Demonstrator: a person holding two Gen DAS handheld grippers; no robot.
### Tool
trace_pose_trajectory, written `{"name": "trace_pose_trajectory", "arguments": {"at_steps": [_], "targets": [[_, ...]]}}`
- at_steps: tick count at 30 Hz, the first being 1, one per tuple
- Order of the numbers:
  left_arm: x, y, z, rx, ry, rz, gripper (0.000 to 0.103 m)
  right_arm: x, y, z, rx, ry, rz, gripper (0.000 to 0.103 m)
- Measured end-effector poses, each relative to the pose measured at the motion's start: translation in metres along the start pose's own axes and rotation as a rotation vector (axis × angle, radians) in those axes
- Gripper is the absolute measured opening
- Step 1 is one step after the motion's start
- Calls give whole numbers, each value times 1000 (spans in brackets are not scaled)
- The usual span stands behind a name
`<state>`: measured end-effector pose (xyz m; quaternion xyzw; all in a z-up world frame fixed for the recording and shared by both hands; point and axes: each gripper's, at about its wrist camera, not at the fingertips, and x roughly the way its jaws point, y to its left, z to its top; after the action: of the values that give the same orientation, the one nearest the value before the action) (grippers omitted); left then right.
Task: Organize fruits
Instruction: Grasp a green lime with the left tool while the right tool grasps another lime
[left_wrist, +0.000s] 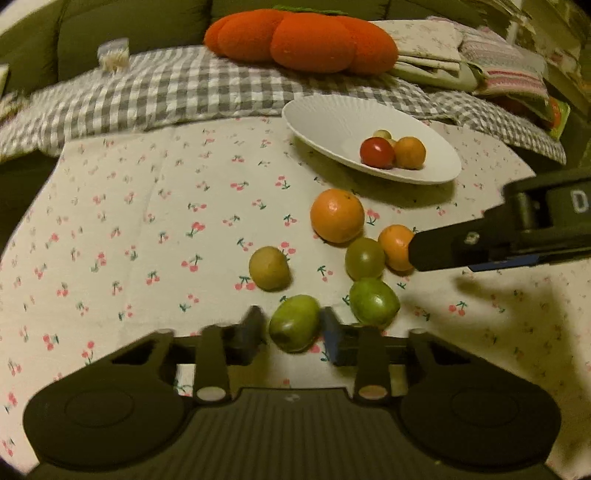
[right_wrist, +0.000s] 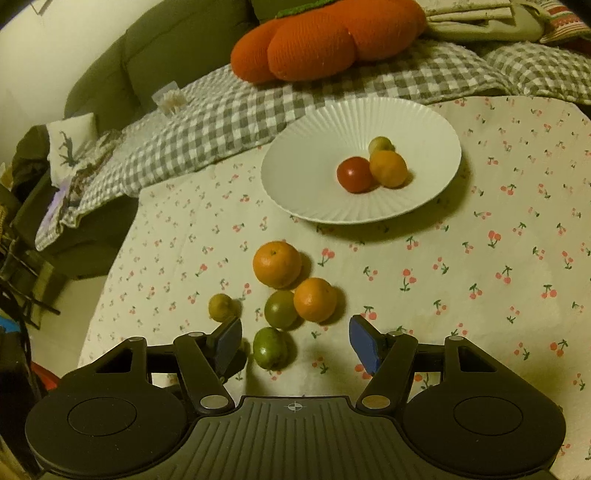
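My left gripper (left_wrist: 293, 328) has its fingers close on both sides of a green fruit (left_wrist: 294, 322) on the cherry-print cloth; firm contact is unclear. Beside it lie another green fruit (left_wrist: 373, 302), an olive-green fruit (left_wrist: 365, 258), a yellow-green fruit (left_wrist: 269, 267), a large orange (left_wrist: 337, 215) and a small orange (left_wrist: 396, 247). The white ribbed plate (left_wrist: 332, 122) holds a red fruit (left_wrist: 377, 152), an orange fruit (left_wrist: 409, 152) and a small pale one. My right gripper (right_wrist: 295, 341) is open above the cloth, near the loose fruits (right_wrist: 277, 264), and shows as a dark arm (left_wrist: 498, 240) at the right.
A checked grey blanket (left_wrist: 166, 88) and an orange pumpkin-shaped cushion (left_wrist: 303, 37) lie behind the plate on a green sofa. Folded cloths (left_wrist: 461, 55) are stacked at the back right. The table's left edge drops to the floor (right_wrist: 66, 295).
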<state>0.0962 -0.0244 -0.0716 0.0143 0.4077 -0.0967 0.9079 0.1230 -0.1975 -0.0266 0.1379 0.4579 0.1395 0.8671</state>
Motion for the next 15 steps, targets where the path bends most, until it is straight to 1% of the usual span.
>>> {"name": "trace_pose_trajectory", "arguments": {"at_steps": [4,9,15], "targets": [[-4,1,-2,-4,7,-5,26,5,2,-2,-12,8,-7,65],[-13,11,-3,-37,9,17,26,11,4,-5,-26,16,-9,65],[-23,27,-6,-78,28,69,26,22,15,-13,-72,31,-2,65]]}}
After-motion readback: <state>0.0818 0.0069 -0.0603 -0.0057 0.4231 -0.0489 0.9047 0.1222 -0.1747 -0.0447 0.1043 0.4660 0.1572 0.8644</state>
